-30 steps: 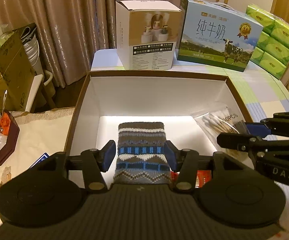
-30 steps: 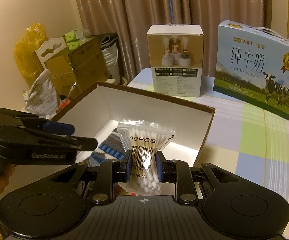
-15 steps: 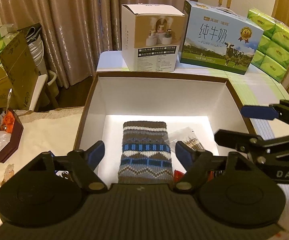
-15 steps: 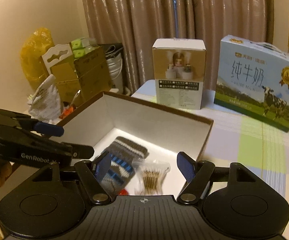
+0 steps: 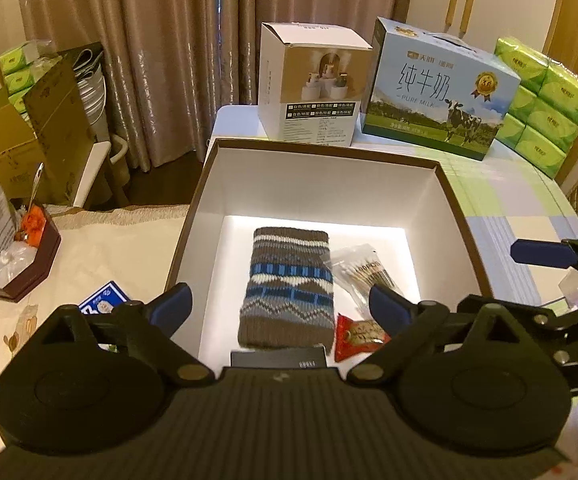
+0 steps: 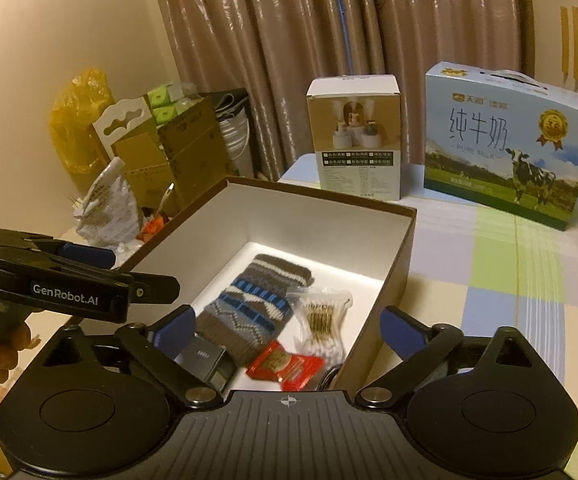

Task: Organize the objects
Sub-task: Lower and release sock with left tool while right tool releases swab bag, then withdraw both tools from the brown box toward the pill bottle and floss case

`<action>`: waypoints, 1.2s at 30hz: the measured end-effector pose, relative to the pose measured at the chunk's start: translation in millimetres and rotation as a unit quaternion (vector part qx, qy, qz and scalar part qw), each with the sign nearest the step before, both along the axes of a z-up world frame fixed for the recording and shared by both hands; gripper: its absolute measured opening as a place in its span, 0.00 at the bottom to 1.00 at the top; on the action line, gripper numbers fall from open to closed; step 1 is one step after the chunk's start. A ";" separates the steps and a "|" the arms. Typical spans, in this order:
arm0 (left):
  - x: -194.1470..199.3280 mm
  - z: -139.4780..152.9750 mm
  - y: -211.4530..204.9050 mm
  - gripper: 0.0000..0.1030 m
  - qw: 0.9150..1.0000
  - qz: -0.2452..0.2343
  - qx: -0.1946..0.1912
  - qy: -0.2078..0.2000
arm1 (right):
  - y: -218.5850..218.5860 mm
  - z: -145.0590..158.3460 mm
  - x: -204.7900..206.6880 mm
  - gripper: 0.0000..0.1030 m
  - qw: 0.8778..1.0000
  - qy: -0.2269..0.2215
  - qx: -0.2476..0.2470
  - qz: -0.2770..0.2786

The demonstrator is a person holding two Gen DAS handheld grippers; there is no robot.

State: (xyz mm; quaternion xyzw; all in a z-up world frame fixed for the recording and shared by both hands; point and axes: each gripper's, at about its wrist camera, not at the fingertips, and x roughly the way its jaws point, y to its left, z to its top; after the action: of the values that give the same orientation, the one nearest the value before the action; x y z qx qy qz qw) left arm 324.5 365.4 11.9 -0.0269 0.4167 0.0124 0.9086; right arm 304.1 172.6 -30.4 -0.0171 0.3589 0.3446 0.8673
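A big open box (image 5: 321, 152) with brown outer walls and white inside sits on a table, and the things to tidy lie on its floor. A knitted pouch (image 5: 289, 288) with brown, white and blue stripes lies flat in the middle of the box. Just to its right lies a clear bag of cotton swabs (image 5: 363, 270), touching the pouch's edge. Nearer, in front of the swabs, is a small red packet (image 5: 355, 338). A small black box (image 5: 279, 359) lies at the near end of the pouch. The left gripper (image 5: 281, 306) hangs over the near side of the box, and its jaws are opening wide with nothing pinched between them; the pouch shows in the gap below them, but the blue pads do not touch it. The right gripper (image 6: 285, 326) hangs over the near right corner of the box, and its jaws are opening wide too, holding nothing; the swabs and the red packet lie on the box floor below the gap. Past the box, at the far end of the table, stand a white carton (image 5: 313, 88) with a picture of small bottles and a blue milk carton (image 5: 441, 88) with a cow on it. Green tissue packs (image 5: 545, 96) are stacked at the far right. Brown curtains (image 5: 161, 40) hang behind
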 end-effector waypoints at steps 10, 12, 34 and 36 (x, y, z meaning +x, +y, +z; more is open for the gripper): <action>-40.0 14.6 -12.2 0.95 1.000 0.004 -0.010 -0.007 | -18.6 11.7 -28.0 0.98 1.000 0.010 0.020 -0.010; -48.1 17.5 -14.5 0.95 1.000 0.005 -0.013 -0.006 | -22.4 13.6 -32.3 0.98 1.000 0.011 0.022 -0.013; -122.2 25.5 -50.9 0.98 1.000 0.001 -0.027 -0.003 | -65.0 22.4 -85.1 0.98 0.998 0.037 0.036 -0.033; -125.6 24.9 -54.4 0.98 1.000 0.001 -0.024 -0.001 | -67.8 21.7 -88.6 0.98 0.998 0.040 0.034 -0.033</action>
State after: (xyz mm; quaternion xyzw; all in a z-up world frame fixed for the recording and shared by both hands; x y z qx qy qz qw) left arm 198.9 311.0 36.8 -0.0492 0.4156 0.0029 0.9082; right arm 215.5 104.8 -8.7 0.0385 0.3818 0.3284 0.8631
